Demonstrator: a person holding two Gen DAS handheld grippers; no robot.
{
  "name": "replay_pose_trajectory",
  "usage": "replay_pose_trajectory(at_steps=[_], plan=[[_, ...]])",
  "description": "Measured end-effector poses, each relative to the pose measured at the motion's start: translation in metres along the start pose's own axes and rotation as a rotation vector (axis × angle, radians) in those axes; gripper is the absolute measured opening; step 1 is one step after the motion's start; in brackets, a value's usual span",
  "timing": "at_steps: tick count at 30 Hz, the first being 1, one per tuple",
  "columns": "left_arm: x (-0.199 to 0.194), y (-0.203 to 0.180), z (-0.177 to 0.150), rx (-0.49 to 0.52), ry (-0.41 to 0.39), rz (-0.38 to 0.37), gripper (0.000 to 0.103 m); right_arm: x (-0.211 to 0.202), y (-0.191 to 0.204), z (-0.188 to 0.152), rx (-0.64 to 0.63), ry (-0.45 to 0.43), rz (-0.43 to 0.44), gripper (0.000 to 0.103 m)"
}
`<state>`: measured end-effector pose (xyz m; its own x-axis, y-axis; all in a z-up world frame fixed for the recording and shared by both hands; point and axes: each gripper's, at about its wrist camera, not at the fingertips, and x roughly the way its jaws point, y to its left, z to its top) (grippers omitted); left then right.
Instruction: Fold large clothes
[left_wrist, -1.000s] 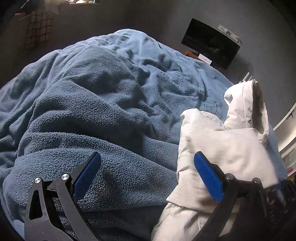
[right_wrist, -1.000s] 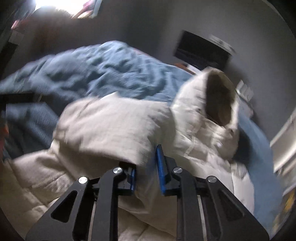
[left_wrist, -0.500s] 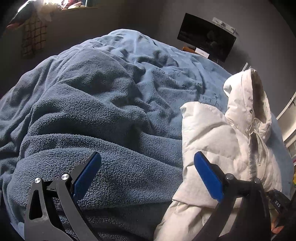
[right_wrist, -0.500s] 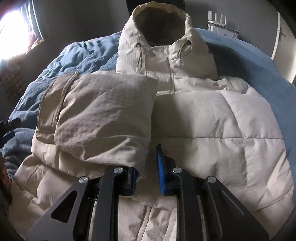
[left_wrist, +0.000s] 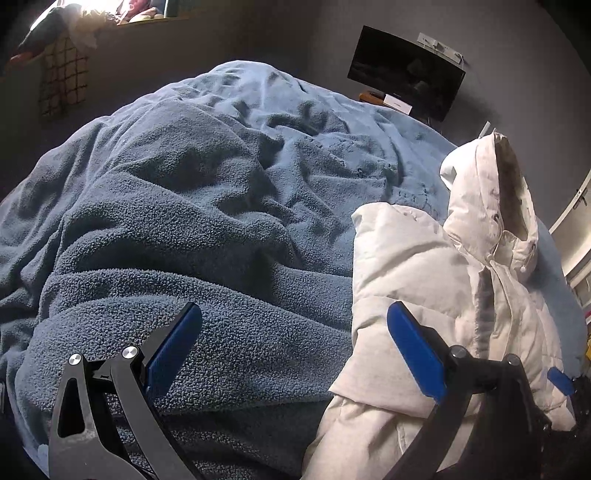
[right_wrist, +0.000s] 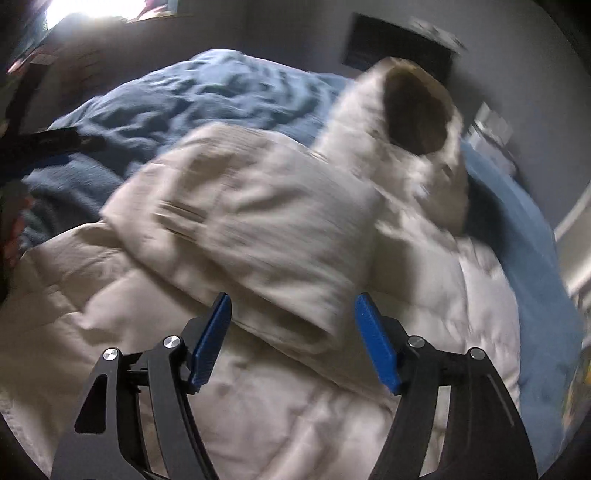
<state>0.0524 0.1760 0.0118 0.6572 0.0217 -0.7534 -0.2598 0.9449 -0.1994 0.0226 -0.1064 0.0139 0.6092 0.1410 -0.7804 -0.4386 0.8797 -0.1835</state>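
A cream hooded puffer jacket (right_wrist: 258, 229) lies on a blue fleece blanket (left_wrist: 192, 221), its hood (right_wrist: 413, 110) at the far end and one sleeve folded across the chest. My right gripper (right_wrist: 293, 339) hovers over the sleeve's cuff end; its jaws are opening and the blue pads do not press the fabric, though the cuff lies between them. The right wrist view is blurred. In the left wrist view the jacket (left_wrist: 424, 280) lies at the right. My left gripper (left_wrist: 291, 347) stands wide open over the blanket beside the jacket's edge, holding nothing.
A dark TV screen (left_wrist: 406, 70) hangs on the grey wall beyond the bed, with a small shelf under it. A bright window ledge (left_wrist: 92, 14) is at the far left. A white door frame (left_wrist: 576, 206) stands at the right.
The right gripper let go of the sleeve: its jaws were shut on the fabric and now stand apart. Its view swung from square over the jacket to a slanted view. The left gripper barely moved.
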Motion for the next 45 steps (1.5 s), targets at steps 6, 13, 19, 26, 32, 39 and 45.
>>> replay_pose_trajectory(at_steps=[6,13,19,26,32,39,45], plan=[[0.001,-0.001,0.0,0.005,0.006,0.007,0.096,0.029,0.05,0.023,-0.191,-0.019,-0.045,0.066],[0.004,-0.003,-0.001,0.014,0.012,0.008,0.096,0.02,0.03,0.026,-0.137,-0.082,-0.081,0.022],[0.004,-0.003,-0.001,0.014,0.012,0.009,0.096,-0.026,-0.022,0.018,0.015,-0.165,-0.12,0.022],[0.002,-0.004,-0.002,0.019,0.008,0.016,0.096,-0.039,-0.113,-0.006,0.255,-0.105,-0.158,0.022],[0.002,-0.007,-0.003,0.033,0.009,0.023,0.096,-0.007,-0.18,-0.049,0.534,0.034,-0.066,0.023],[0.003,-0.01,-0.004,0.056,0.018,0.038,0.096,0.0,-0.212,-0.084,0.758,0.087,0.003,0.047],[0.004,-0.02,-0.007,0.104,0.023,0.06,0.096,-0.035,-0.22,-0.071,0.696,-0.078,-0.085,0.053]])
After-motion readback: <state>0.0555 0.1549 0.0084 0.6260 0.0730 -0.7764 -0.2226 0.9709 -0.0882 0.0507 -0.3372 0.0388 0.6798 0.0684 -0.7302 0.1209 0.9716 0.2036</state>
